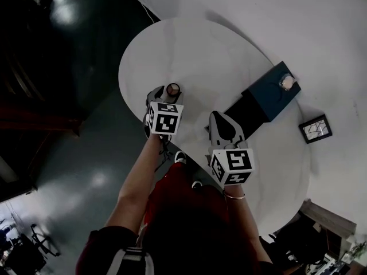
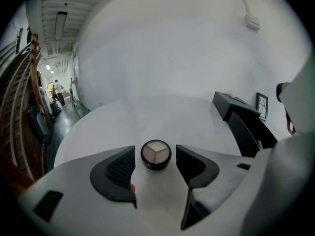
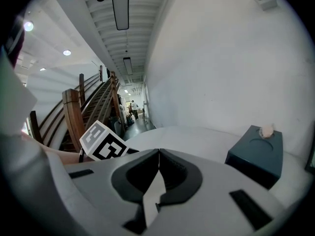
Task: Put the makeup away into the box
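Observation:
A small round eyeshadow compact (image 2: 156,154) with three beige shades in a black case lies on the white round table (image 1: 195,44). My left gripper (image 2: 155,155) is open around it, a dark pad on each side and a small gap to each. In the head view the compact (image 1: 173,89) sits at the tip of the left gripper (image 1: 166,91). My right gripper (image 3: 158,155) is shut with nothing between its pads; it hovers over the table's near edge (image 1: 217,117). The dark teal box (image 1: 272,93) stands to the right, its black flap (image 1: 248,111) lying towards me.
A small pale object (image 1: 287,83) rests on top of the box (image 3: 256,156). A framed picture (image 1: 315,128) lies at the table's right side. Beyond the table's left edge is dark floor (image 1: 69,96). A wooden stair railing (image 3: 74,117) and distant people show down the corridor.

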`<state>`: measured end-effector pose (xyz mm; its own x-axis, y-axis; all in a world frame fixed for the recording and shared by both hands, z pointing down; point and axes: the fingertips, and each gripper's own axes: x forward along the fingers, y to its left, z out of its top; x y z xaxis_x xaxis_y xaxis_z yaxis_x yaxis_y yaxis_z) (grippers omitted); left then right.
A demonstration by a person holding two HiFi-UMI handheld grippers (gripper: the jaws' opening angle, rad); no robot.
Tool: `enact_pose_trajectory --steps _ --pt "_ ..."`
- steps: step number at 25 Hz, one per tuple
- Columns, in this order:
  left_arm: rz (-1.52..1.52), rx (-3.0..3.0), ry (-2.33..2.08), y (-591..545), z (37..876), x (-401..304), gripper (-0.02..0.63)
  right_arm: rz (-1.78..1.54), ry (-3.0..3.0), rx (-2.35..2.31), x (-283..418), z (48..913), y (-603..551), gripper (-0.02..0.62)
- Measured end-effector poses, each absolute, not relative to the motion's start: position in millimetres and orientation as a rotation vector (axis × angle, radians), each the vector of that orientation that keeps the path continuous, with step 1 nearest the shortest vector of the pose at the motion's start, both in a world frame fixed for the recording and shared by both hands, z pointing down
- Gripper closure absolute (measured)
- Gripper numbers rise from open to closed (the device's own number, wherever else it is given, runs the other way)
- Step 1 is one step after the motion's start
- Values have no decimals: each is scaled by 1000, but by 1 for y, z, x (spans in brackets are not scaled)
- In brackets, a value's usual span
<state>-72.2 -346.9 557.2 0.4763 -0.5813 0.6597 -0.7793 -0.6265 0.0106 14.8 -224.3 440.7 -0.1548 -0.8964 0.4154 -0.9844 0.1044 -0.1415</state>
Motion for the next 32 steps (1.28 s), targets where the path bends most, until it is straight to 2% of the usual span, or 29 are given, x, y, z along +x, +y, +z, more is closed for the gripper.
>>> enact_pose_trajectory --steps 19,32 --pt "1022 2399 -1114 -352 571 -62 371 587 -2107 1956 33 438 -224 581" --pt "940 2552 -1023 -330 517 -31 371 595 -2032 2078 50 429 -201 581"
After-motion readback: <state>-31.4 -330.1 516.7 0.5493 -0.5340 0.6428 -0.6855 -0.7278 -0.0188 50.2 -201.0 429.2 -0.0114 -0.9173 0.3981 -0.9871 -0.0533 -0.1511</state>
